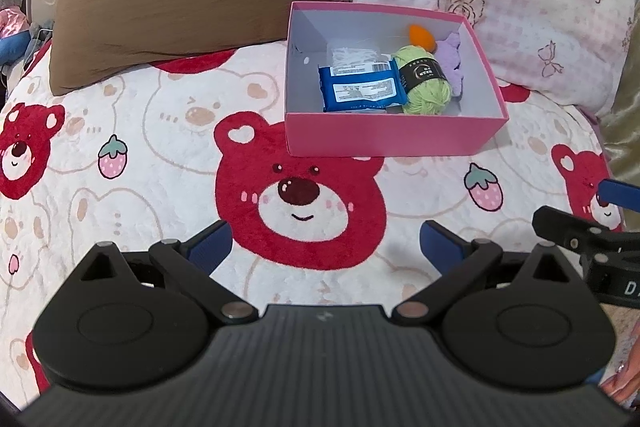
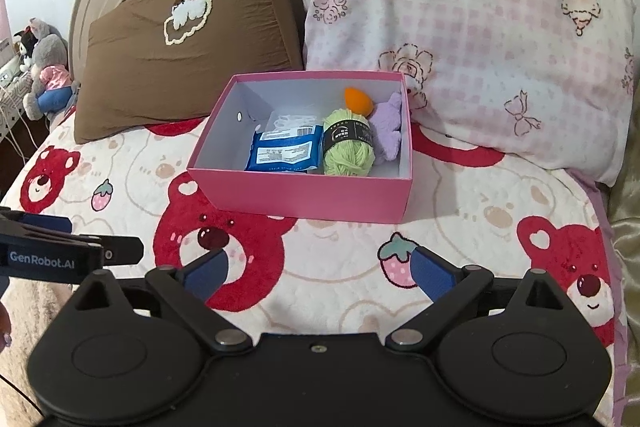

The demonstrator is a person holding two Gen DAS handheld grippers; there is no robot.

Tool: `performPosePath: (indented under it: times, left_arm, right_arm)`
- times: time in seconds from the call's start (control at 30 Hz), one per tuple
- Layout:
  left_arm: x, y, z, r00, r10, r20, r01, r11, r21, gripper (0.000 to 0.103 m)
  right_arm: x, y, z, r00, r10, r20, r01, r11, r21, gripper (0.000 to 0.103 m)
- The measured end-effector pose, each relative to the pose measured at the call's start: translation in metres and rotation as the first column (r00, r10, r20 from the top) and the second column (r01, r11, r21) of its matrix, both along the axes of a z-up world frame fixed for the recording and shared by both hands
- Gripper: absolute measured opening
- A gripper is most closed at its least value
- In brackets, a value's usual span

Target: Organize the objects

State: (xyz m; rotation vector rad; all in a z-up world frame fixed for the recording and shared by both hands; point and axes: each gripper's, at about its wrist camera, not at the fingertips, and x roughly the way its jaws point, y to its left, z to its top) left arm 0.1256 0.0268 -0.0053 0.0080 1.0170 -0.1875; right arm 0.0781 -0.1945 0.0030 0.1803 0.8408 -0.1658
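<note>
Bedding printed with red bears and strawberries (image 2: 460,247) covers the bed, and two pillows lean at its far end: a brown pillow (image 2: 192,67) on the left and a pink checked pillow (image 2: 460,59) on the right. A pink box (image 2: 304,199) sits open on the blanket just in front of them, its far right corner close against the checked pillow. Inside, from left to right, lie a blue packet (image 2: 284,155), a green yarn ball (image 2: 347,147) with a black band, and a purple plush piece (image 2: 390,127); a clear bag of white bits (image 2: 290,121) rests beyond the packet and a small orange piece (image 2: 357,99) beyond the yarn. Near the camera, the left tool (image 1: 324,251) and the right tool (image 2: 318,273) hover over the blanket on the near side of the box, side by side, each with its blue pads spread wide apart and nothing between them.
</note>
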Motion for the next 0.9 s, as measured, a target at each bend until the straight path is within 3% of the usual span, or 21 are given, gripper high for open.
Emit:
performPosePath:
  times: [0.9]
  left_arm:
    - [0.002, -0.004, -0.011, 0.998, -0.023, -0.061, 0.026, 0.998, 0.05, 0.102]
  right_arm:
    - [0.0, -0.002, -0.003, 0.998, -0.023, -0.055, 0.021, 0.999, -0.047, 0.099]
